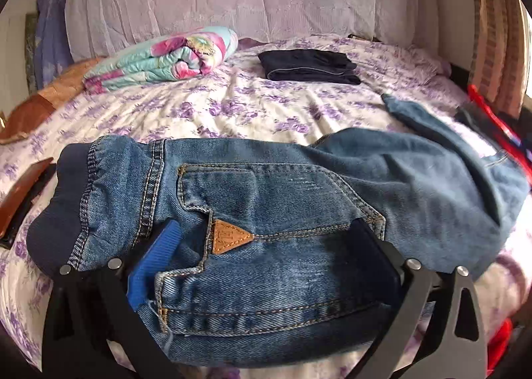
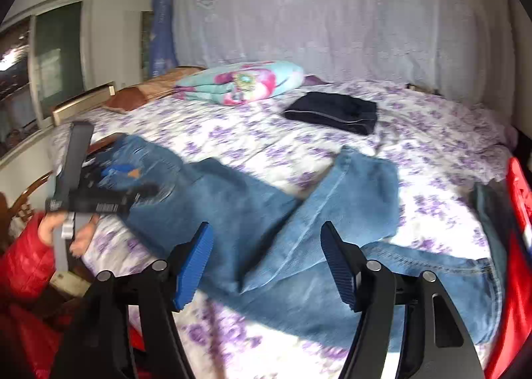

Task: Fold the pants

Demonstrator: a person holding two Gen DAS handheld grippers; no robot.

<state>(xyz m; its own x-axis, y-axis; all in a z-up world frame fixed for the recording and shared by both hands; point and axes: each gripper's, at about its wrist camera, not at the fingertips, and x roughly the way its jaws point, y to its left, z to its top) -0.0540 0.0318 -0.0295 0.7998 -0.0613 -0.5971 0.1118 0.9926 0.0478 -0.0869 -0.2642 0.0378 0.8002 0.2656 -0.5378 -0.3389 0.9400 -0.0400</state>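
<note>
On the floral bedspread (image 1: 232,106), our left gripper (image 1: 262,246) straddles the seat of the blue jeans (image 1: 282,199), fingers spread wide around the denim near the tan triangular leather patch (image 1: 229,235), whose mark we cannot read. Our right gripper (image 2: 267,266) hovers with fingers apart, pinching nothing, above the crossed legs by the bed's near edge. Open bedspread lies beyond the jeans, up to a folded dark garment (image 1: 307,65) and a rolled floral quilt (image 1: 166,58).
</note>
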